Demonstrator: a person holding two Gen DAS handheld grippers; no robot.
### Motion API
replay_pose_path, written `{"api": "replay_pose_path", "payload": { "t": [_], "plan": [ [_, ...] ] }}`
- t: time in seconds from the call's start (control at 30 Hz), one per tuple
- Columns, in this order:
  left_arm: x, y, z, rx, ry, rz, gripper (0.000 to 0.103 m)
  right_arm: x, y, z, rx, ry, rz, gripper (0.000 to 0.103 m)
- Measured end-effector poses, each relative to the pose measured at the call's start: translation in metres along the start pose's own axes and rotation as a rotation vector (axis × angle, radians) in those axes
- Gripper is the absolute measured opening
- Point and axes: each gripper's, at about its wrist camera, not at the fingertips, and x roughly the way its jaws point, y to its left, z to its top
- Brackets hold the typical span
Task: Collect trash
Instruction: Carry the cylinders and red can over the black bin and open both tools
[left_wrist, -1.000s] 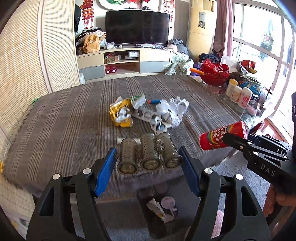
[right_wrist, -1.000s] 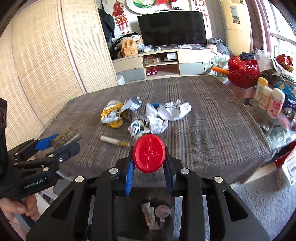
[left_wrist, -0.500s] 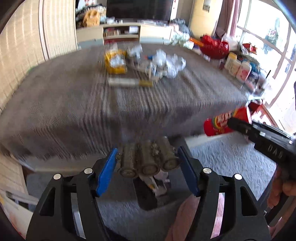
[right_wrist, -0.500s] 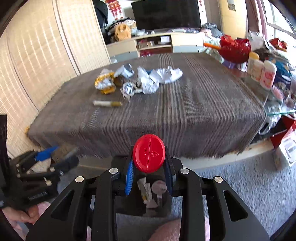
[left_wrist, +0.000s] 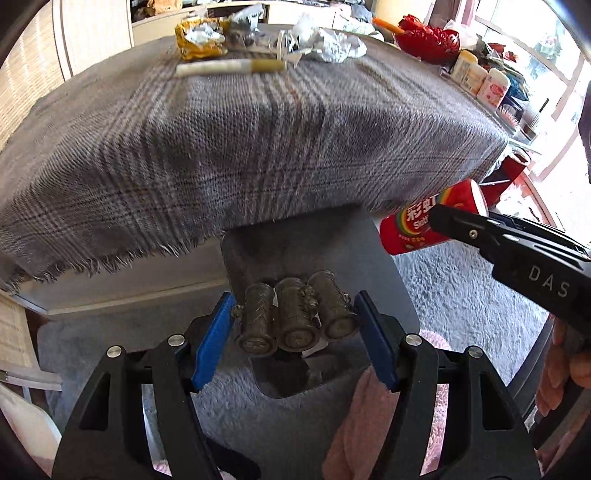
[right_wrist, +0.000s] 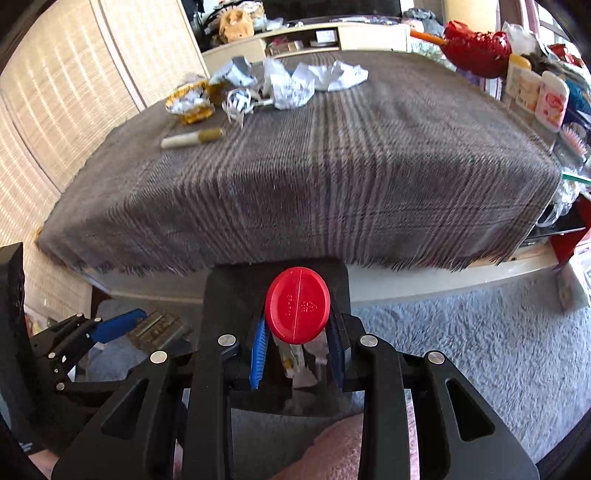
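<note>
My left gripper (left_wrist: 293, 319) is shut on a joined row of three small empty clear bottles (left_wrist: 295, 317), held over the dark trash bin (left_wrist: 384, 266) on the floor in front of the table. My right gripper (right_wrist: 297, 334) is shut on a red candy container (right_wrist: 297, 305), seen end-on with its red cap toward me, also above the bin (right_wrist: 229, 291). The left wrist view shows the red container (left_wrist: 424, 225) in the right gripper's black fingers at the right. Wrappers lie inside the bin. More trash stays on the table: crumpled paper (right_wrist: 291, 83), a yellow wrapper (left_wrist: 199, 37), a tube (left_wrist: 229, 68).
The table wears a grey plaid cloth (left_wrist: 221, 147) whose fringed edge hangs just behind the bin. A grey shaggy rug (right_wrist: 461, 350) covers the floor. A red basket (right_wrist: 476, 48) and lotion bottles (right_wrist: 550, 99) stand at the table's right. A wicker screen (right_wrist: 74, 92) stands left.
Both grippers have sunk from table height down in front of the table's edge and tilted downward over the bin, each still carrying its load. The bin now looms much larger.
</note>
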Motion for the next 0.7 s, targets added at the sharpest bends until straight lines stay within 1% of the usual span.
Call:
{"api": "replay_pose_path", "payload": {
  "t": [0.33,0.37,0.43,0.47,0.5,0.53,0.57,0.63,0.67,0.7],
  "plan": [
    [0.01,0.002,0.0,-0.017,0.037,-0.059,0.063,0.012,0.007,0.005,0.001,0.022,0.012,0.03],
    [0.01,0.003,0.0,-0.024,0.042,-0.069,0.065,0.012,0.007,0.006,0.004,0.021,0.012,0.031],
    [0.01,0.005,0.0,-0.03,0.044,-0.073,0.073,0.013,0.008,0.008,0.014,0.023,0.01,0.031],
    [0.009,0.005,0.0,-0.028,0.041,-0.062,0.08,0.013,0.008,0.009,0.018,0.022,0.007,0.039],
    [0.007,0.006,-0.001,-0.022,0.033,-0.042,0.083,0.012,0.007,0.009,0.025,0.018,0.001,0.053],
    [0.006,0.007,-0.001,-0.019,0.03,-0.032,0.084,0.012,0.006,0.01,0.031,0.015,-0.001,0.06],
    [0.005,0.008,-0.001,-0.02,0.028,-0.027,0.086,0.01,0.005,0.01,0.037,0.008,0.001,0.064],
    [0.001,0.012,-0.001,-0.03,0.024,-0.026,0.088,0.008,0.005,0.011,0.038,0.005,-0.002,0.065],
    [0.0,0.014,-0.002,-0.034,0.021,-0.023,0.089,0.006,0.005,0.011,0.038,0.002,-0.009,0.068],
    [-0.002,0.015,-0.002,-0.037,0.017,-0.019,0.091,0.005,0.005,0.011,0.038,-0.001,-0.014,0.075]
  ]
}}
